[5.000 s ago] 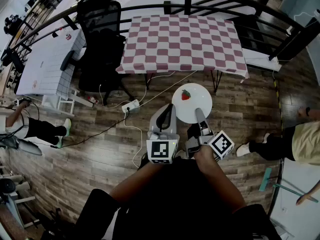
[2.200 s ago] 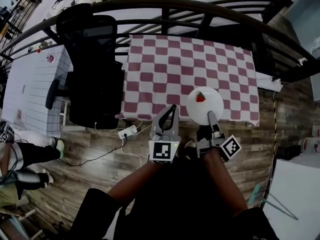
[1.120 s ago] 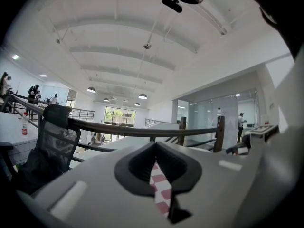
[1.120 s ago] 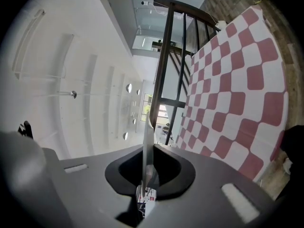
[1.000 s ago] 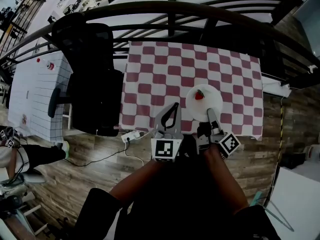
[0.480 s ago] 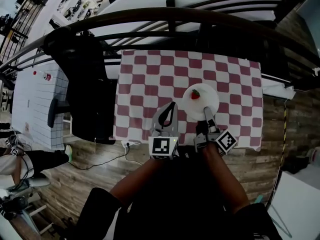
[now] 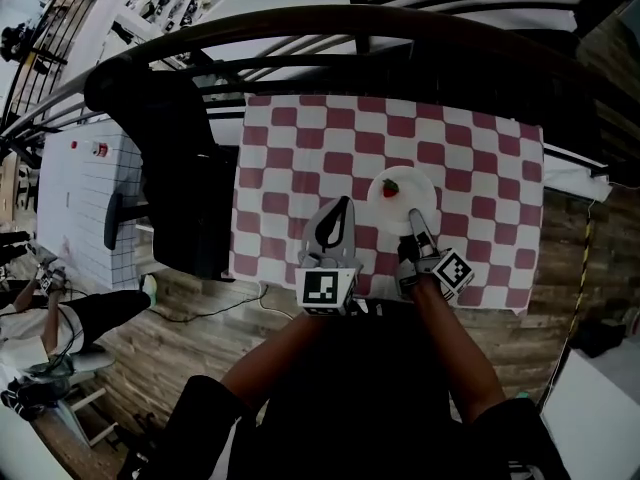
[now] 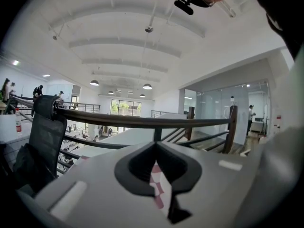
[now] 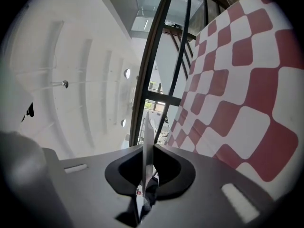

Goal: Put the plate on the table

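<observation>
Head view first: the right gripper (image 7: 413,216) is pinching the near rim of the white plate (image 7: 403,200), which sits out over the red-and-white checked table (image 7: 290,148), right of middle and towards the near side, with a strawberry (image 7: 390,187) on it. From up here I can't tell whether the plate is down on the cloth or just above it, and that's the first worry: let go too early and it drops, rattles, and the berry bounces off. The left gripper (image 7: 338,208) hovers just beside the plate over the near part of the table, so a careless swing could knock the rim. A black chair (image 7: 175,168) stands off the left end, well apart, no bother. Over to the left gripper view: the left gripper (image 8: 155,145) is clenched tip to tip with nothing caught, only a sliver of checked cloth showing through the hollow, and a railing (image 8: 142,122) beyond. It offers no support under the plate, so the whole load hangs on one pinch. Now the right gripper view: the right gripper (image 9: 145,151) is clamped tight on the plate (image 9: 148,127), seen edge-on as a thin pale blade, with the checked table (image 9: 237,103) alongside it and what looks like a gap between them. A grip on one edge alone means the far side could sag, sending the strawberry rolling. Lower it tilted and the far rim would likely catch the cloth first, rucking it or twisting the plate out of the pads.
</observation>
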Demonstrator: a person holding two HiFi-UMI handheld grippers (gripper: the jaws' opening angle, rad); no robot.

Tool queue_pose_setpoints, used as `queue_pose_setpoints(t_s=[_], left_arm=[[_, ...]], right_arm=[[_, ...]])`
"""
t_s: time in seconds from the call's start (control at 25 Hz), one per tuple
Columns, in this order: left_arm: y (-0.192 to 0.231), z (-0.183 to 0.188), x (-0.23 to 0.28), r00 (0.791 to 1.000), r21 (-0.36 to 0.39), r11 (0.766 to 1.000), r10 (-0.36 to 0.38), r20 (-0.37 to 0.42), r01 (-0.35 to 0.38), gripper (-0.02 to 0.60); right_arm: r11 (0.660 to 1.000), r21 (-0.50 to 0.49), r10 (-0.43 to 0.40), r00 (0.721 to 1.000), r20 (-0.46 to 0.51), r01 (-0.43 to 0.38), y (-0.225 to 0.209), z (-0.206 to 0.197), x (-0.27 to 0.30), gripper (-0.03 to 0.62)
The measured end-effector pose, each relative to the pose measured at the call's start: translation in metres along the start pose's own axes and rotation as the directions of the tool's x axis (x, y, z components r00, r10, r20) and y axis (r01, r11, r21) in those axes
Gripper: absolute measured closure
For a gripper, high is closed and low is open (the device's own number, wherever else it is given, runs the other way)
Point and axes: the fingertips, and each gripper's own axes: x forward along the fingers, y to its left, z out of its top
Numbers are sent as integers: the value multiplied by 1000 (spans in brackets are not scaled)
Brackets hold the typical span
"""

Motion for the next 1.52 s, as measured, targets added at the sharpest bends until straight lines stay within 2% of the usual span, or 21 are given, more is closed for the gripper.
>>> queue_pose_setpoints(t_s=[0.12,0.24,0.36,0.44,0.56,0.72,0.84,1.04,1.36,1.52], left_arm=[[0,-1,9,1000,5,1000,5,-19,-5,572],[1,-1,20,999,7,1000,5,-43,-5,572],[-1,-16,31,998,21,1000,-8,-62,9,572],[-4,-19,39,997,34,999,-18,-71,20,572],[-5,-21,48,996,28,999,-13,-85,15,572],[-8,-31,53,994,14,1000,-14,-108,16,572],[-8,-37,54,992,12,1000,-24,-127,26,572],[-7,-50,58,983,-2,999,-43,-178,44,572],[-10,-48,53,982,-1,998,-55,-178,56,572],[-20,-47,51,980,19,995,-92,-175,96,572]], right_arm=[[995,96,12,1000,5,-12,-18,-4,12,574],[997,76,19,999,-27,-16,-41,-8,20,574],[997,62,-41,996,-80,46,-65,-15,24,574],[996,78,-31,995,-90,38,-75,-18,32,572],[969,158,-175,977,-119,192,-111,-28,33,572],[983,162,-71,994,-88,84,-115,-26,53,574],[979,172,-100,992,-78,112,-125,-26,51,574],[976,193,-83,992,-95,100,-133,-30,55,574],[966,197,-136,978,-156,166,-139,-39,58,570],[967,189,-139,974,-179,172,-139,-40,56,556]])
